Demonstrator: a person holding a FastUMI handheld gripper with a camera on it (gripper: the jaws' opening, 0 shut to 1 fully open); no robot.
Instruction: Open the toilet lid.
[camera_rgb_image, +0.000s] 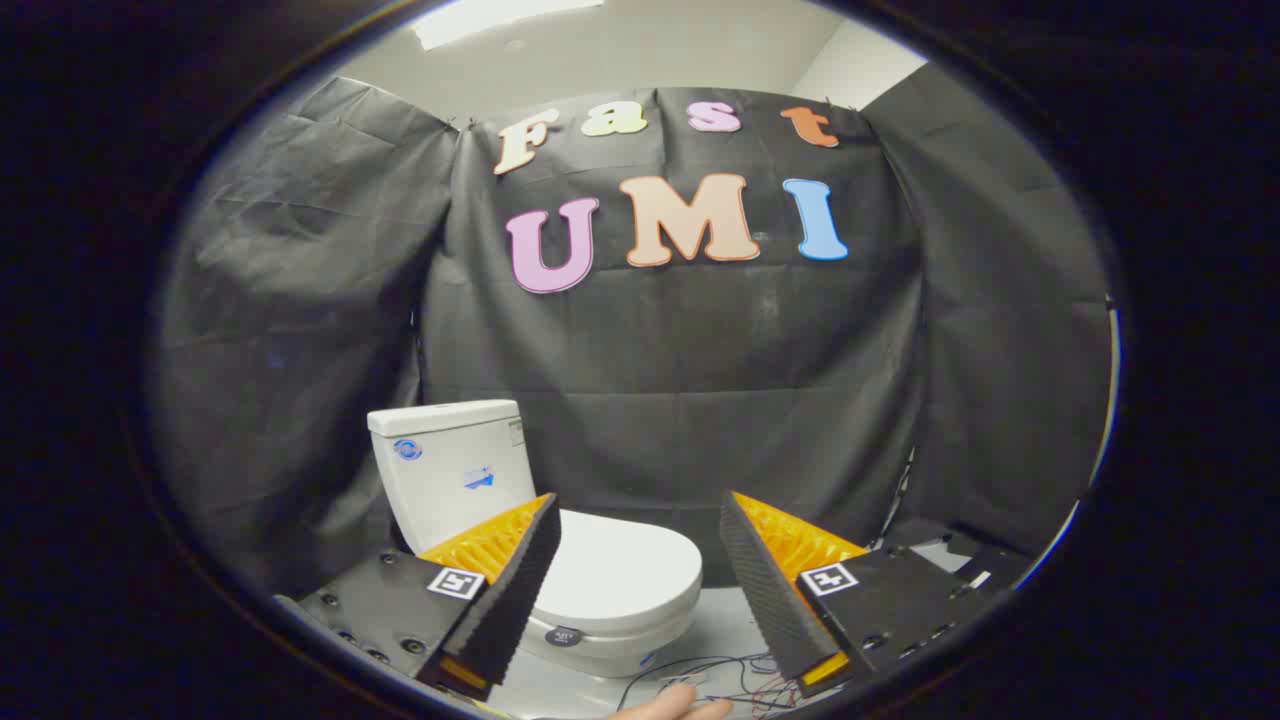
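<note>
The gripper (640, 530) had its fingers spread wide and empty. The white glossy oval toilet lid (620, 575) lay closed on the bowl, ahead between them, below the white ceramic tank (450, 460). Approaching low and hooking one finger under the lid's front lip looked the best course. That lip's gap was hard to make out; the left finger hid the lid's near side.

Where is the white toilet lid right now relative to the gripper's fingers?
In the gripper view, the white toilet lid lies closed on the bowl, beyond the open gripper, nearer its left finger, below the white tank.
</note>
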